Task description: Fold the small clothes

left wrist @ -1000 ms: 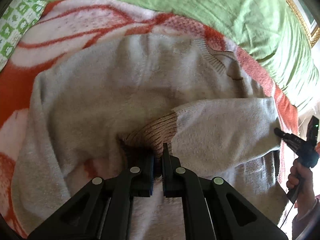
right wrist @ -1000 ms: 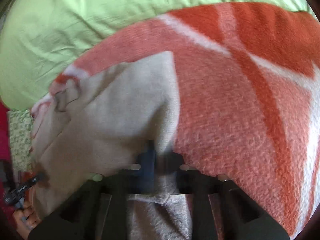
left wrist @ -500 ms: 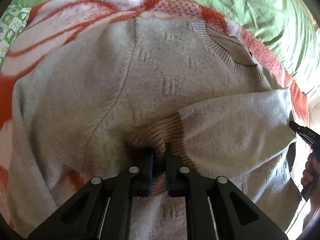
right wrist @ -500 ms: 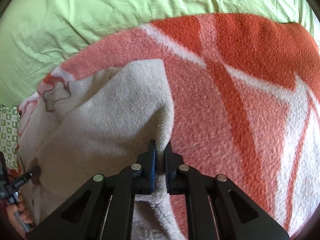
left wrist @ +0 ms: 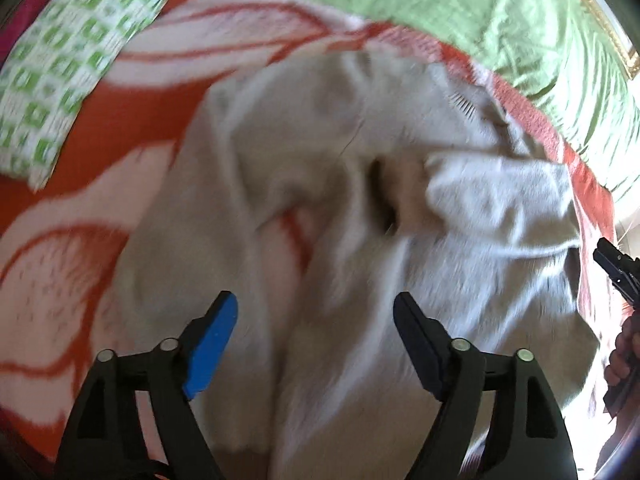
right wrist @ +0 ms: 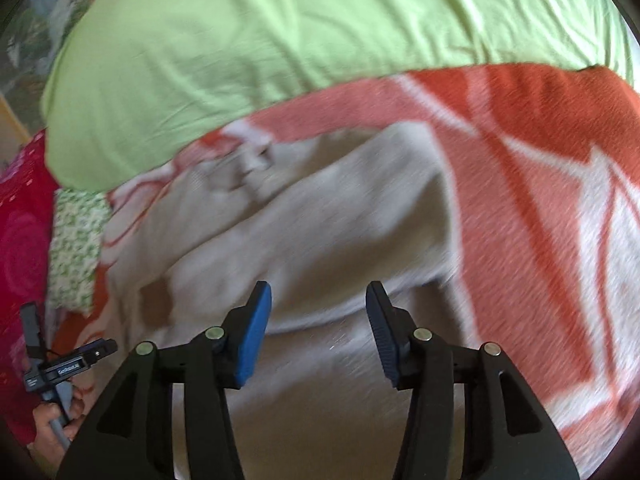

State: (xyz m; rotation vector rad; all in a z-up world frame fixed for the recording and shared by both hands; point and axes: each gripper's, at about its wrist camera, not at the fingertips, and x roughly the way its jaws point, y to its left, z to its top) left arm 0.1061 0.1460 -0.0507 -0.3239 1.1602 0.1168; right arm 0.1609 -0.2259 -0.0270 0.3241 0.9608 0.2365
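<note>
Left wrist view, far left: a green-and-white checked cloth lying on the orange-and-white blanket. Further right, a beige knitted sweater, rumpled and spread over the blanket on the bed, blurred by motion. One sleeve folded across the body from the right, its darker ribbed cuff resting near the middle of the garment. In the foreground, the left hand-held gripper, jaws opening and already wide apart, nothing clamped between them, only sweater fabric visible below the gap. Behind everything, a light green sheet along the top. At the far right edge, the right hand-held gripper just beside the sweater's side, with fingers wrapped round its handle.

Right wrist view, far left: a red patterned fabric, then the left hand-held gripper seen small, gripped by a hand; jaw position there too small to tell. Next, the checked cloth, then the sweater with its folded sleeve forming a thick band across the middle. In the foreground, the right hand-held gripper, jaws opening, parted, nothing pinched, the folded edge lying beneath. To the right, bare blanket; above, the green sheet.
</note>
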